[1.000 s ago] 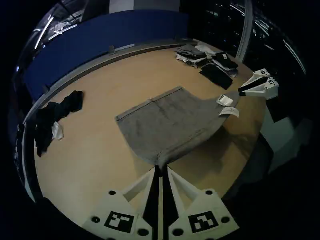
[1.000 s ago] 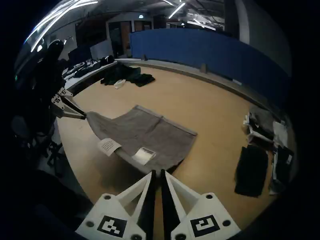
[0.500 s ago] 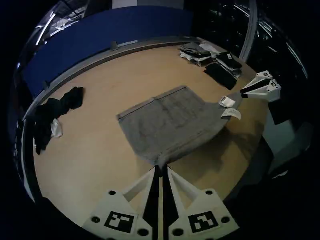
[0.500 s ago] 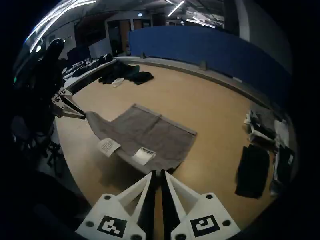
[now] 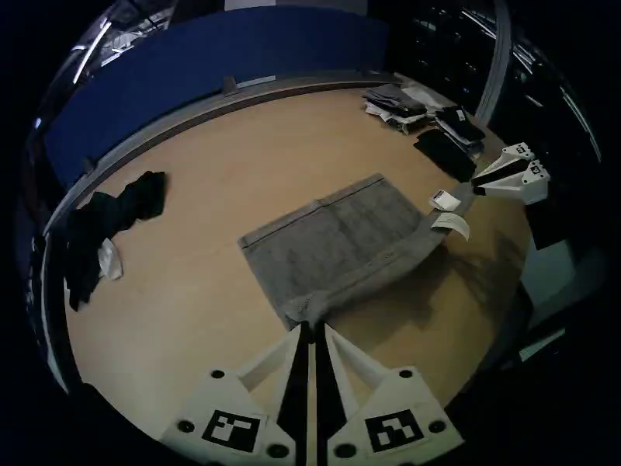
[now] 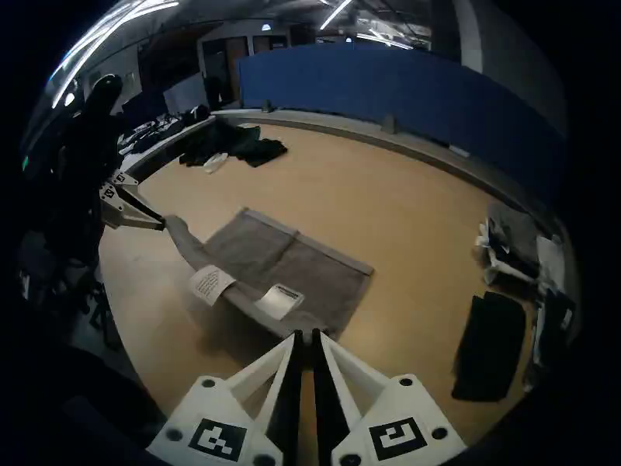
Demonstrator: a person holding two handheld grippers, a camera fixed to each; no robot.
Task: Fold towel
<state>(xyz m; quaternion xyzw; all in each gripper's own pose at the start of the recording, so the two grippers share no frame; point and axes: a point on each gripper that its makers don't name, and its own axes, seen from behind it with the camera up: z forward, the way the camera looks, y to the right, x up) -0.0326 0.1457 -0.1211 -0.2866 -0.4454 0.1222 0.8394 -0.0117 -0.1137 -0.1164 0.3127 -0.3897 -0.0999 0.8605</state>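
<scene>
Left gripper (image 5: pixel 310 325) and right gripper (image 6: pixel 307 335) each clamp a towel (image 5: pixel 341 233) corner, its near edge raised off the tabletop (image 5: pixel 186 256); the right gripper view includes the person (image 6: pixel 81 155).

Right tool (image 6: pixel 305 335), seemingly clamped on towel (image 6: pixel 310 272)

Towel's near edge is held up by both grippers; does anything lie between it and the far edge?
Nothing visible does. The towel is bare on its flat part up to the far edge; the dark clothes and the folded stack lie apart on the table, off to the sides.
</scene>
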